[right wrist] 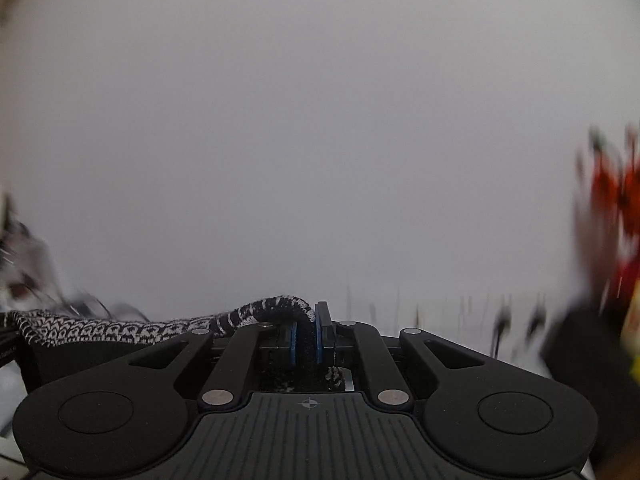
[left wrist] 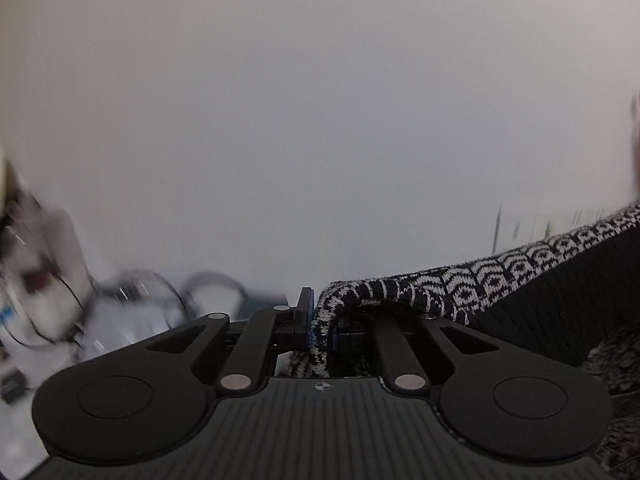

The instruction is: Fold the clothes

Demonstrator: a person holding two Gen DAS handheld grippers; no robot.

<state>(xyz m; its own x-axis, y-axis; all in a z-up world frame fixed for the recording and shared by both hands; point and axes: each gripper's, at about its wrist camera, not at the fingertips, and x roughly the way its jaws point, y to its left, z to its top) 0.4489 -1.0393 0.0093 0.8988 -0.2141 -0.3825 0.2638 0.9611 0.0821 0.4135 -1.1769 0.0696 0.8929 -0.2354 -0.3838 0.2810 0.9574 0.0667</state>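
Note:
A black knit garment with a black-and-white patterned edge band [left wrist: 500, 276] is held up in the air between both grippers. My left gripper [left wrist: 320, 320] is shut on one end of the band, which runs off to the right, with black fabric hanging below it. In the right wrist view my right gripper [right wrist: 307, 328] is shut on the other end of the garment [right wrist: 120, 330], whose band stretches away to the left. Blue pads [right wrist: 294, 344] press the dark fabric from both sides.
Both views face a plain pale wall. Blurred cables and white items [left wrist: 120, 304] lie low on the left. A blurred red and yellow object [right wrist: 616, 208] shows at the right edge. Dark upright marks [right wrist: 500, 320] streak the low right background.

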